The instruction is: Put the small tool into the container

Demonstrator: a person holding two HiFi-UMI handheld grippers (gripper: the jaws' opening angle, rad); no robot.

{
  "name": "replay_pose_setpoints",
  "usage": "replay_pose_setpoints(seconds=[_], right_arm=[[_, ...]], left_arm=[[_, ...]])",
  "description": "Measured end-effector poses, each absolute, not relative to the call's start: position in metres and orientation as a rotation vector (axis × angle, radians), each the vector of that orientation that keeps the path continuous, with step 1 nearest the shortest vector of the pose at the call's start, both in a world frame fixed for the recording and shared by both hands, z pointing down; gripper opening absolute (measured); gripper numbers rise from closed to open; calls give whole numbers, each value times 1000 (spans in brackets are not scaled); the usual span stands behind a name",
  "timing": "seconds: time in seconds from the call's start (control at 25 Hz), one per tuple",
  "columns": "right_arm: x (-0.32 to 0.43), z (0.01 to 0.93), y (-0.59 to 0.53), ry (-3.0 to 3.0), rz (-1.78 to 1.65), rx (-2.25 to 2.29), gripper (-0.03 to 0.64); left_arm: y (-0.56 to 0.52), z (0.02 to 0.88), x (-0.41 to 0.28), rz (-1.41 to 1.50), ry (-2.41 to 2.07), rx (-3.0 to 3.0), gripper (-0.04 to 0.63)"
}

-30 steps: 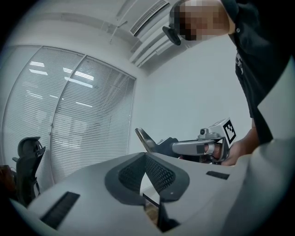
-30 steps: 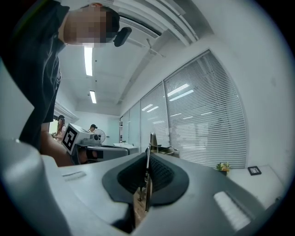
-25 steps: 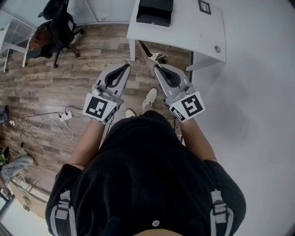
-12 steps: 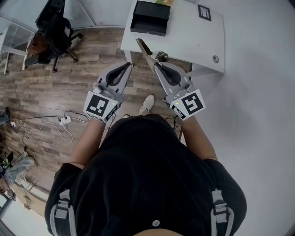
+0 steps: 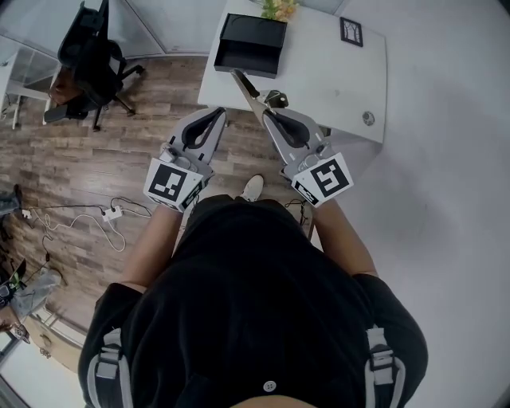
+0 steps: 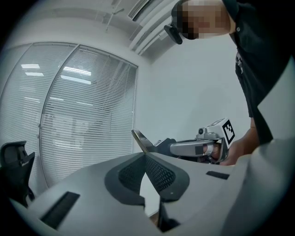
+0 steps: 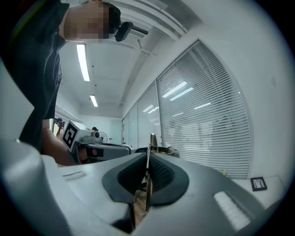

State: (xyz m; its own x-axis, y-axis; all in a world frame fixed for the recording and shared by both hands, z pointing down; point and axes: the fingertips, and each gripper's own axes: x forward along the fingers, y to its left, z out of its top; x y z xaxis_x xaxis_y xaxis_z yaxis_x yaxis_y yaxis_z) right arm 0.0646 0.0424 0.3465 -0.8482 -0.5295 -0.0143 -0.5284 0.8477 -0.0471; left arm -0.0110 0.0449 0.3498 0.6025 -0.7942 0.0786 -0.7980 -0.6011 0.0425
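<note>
A black open container (image 5: 245,67) stands at the near left end of a white table (image 5: 335,80). My right gripper (image 5: 269,118) is shut on the small tool (image 5: 249,89), a thin flat blade that sticks forward over the table's near edge, short of the container. In the right gripper view the small tool (image 7: 151,140) shows edge-on between the pads. My left gripper (image 5: 219,114) is shut with nothing in it and hovers over the wooden floor left of the table. From the left gripper view (image 6: 145,159) the tool (image 6: 139,139) and right gripper (image 6: 189,147) show beyond the jaws.
On the table are a small framed picture (image 5: 351,32), a plant (image 5: 277,8) and a round grommet (image 5: 368,118). A black office chair (image 5: 92,64) stands far left. Cables and a power strip (image 5: 111,213) lie on the floor. My shoe (image 5: 252,188) shows below the grippers.
The table and container have slid down the head view, closer to the grippers. The tool's tip now reaches over the table edge. Both grippers keep the same pose and stay shut.
</note>
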Motion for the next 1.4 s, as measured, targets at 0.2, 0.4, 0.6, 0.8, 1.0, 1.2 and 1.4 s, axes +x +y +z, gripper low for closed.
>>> replay_pose_setpoints(seconds=[0.2, 0.4, 0.6, 0.8, 1.0, 1.2, 1.4], right_arm=[[77, 345, 31, 2992, -60, -838, 20], [86, 347, 17, 2990, -73, -840, 20], [84, 352, 12, 2991, -78, -859, 20], [90, 356, -9, 2999, -83, -902, 20], [88, 361, -45, 3003, -82, -944, 20], [74, 363, -76, 3012, -84, -969, 20], [59, 363, -108, 3026, -72, -998, 20]], left_arm=[[35, 351, -2, 101, -1394, 2745, 8], [23, 346, 9, 108, -1391, 2747, 8], [15, 356, 5, 106, -1378, 2741, 8], [-9, 362, 10, 101, -1342, 2745, 8], [-47, 363, 8, 85, -1305, 2761, 8], [-81, 360, -5, 55, -1296, 2771, 8], [-116, 358, -18, 56, -1255, 2786, 8]])
